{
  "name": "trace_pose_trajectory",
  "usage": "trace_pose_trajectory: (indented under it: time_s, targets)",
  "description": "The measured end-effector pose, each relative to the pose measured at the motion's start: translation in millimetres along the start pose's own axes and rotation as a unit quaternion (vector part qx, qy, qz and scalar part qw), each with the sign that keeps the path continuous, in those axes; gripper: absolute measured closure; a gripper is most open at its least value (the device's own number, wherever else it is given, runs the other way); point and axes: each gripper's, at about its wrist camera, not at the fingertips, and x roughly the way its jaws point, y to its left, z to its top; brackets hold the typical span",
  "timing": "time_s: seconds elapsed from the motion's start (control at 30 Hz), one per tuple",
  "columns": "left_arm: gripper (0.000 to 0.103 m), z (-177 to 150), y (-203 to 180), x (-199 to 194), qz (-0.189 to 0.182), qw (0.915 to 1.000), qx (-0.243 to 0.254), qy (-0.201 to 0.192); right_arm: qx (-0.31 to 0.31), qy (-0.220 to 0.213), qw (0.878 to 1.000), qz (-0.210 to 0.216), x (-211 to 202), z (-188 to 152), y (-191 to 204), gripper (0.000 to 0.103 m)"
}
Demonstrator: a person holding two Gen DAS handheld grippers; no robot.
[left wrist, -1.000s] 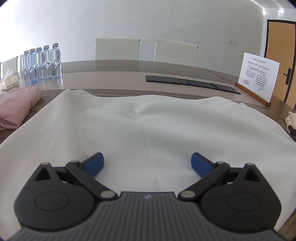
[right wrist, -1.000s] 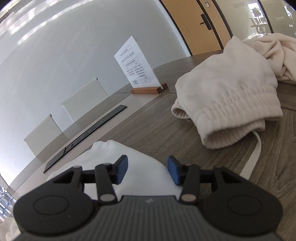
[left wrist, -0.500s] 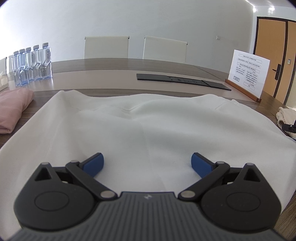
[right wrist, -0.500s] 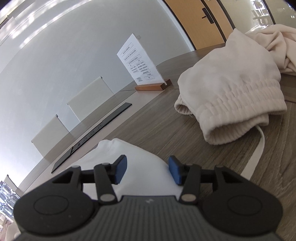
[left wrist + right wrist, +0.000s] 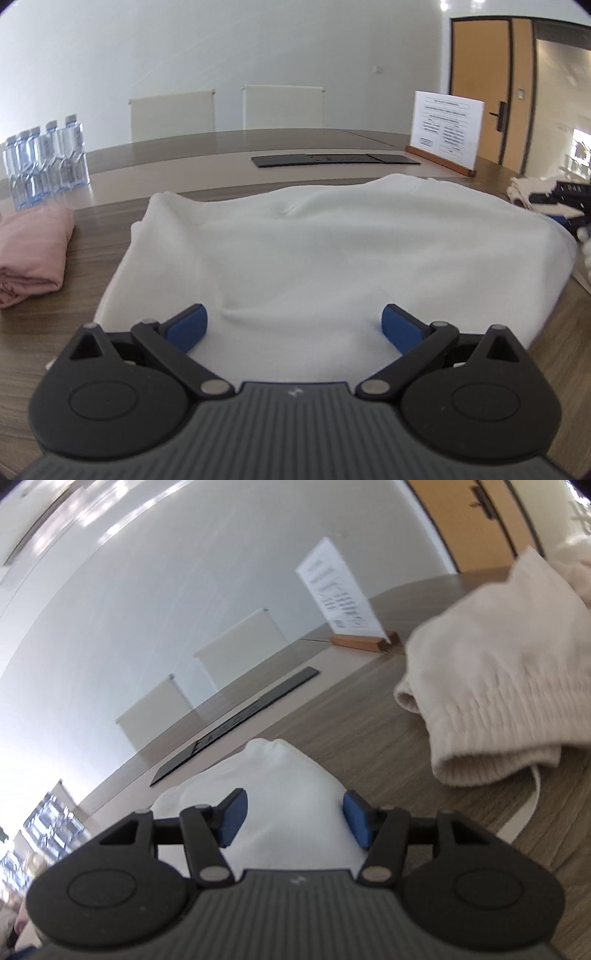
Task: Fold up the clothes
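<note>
On the wooden bench [image 5: 96,225], from left to right, lie a folded pink garment [image 5: 33,251], a white garment [image 5: 332,251] spread flat, and a crumpled cream garment [image 5: 495,686]. The left tool [image 5: 293,326] hangs wide open over the white cloth. The right tool [image 5: 293,821] is opening, with white fabric between its pads, not pinched.

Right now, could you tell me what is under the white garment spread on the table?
The white garment lies on the wooden table, whose grain shows all around its edges. Whatever sits beneath its middle is covered, so I cannot tell whether anything else is under it.
</note>
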Motion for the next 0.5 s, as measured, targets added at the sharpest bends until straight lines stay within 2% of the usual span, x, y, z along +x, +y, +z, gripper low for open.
trace_pose_trajectory:
  time_s: [0.07, 0.13, 0.17, 0.2, 0.27, 0.37, 0.47, 0.5]
  targets:
    - [0.001, -4, 3, -13, -0.012, 0.9982, 0.058, 0.01, -0.089, 0.017, 0.995, 0.038, -14, 9, 14, 0.035]
    - [0.001, -12, 2, -25, -0.01, 0.9903, 0.138, 0.018, -0.199, 0.046, 0.976, 0.077, -28, 14, 30, 0.028]
    - [0.001, -18, 0, -30, -0.007, 0.9823, 0.185, 0.027, -0.266, 0.051, 0.959, 0.085, -36, 10, 38, 0.026]
    - [0.001, -22, -1, -33, -0.005, 0.9748, 0.22, 0.034, -0.337, 0.052, 0.936, 0.087, -45, 5, 46, 0.025]
    - [0.002, -30, -4, -40, -0.004, 0.9589, 0.28, 0.043, -0.464, 0.055, 0.88, 0.085, -59, -8, 58, 0.024]
    - [0.002, -37, -11, -47, -0.008, 0.9391, 0.34, 0.047, -0.568, 0.093, 0.814, 0.078, -69, -23, 59, 0.025]
    - [0.001, -45, -20, -44, -0.002, 0.9132, 0.404, 0.054, -0.618, 0.122, 0.773, 0.077, -73, -30, 57, 0.026]
    - [0.002, -46, -21, -41, 0.009, 0.9091, 0.413, 0.052, -0.632, 0.128, 0.76, 0.075, -74, -32, 57, 0.026]
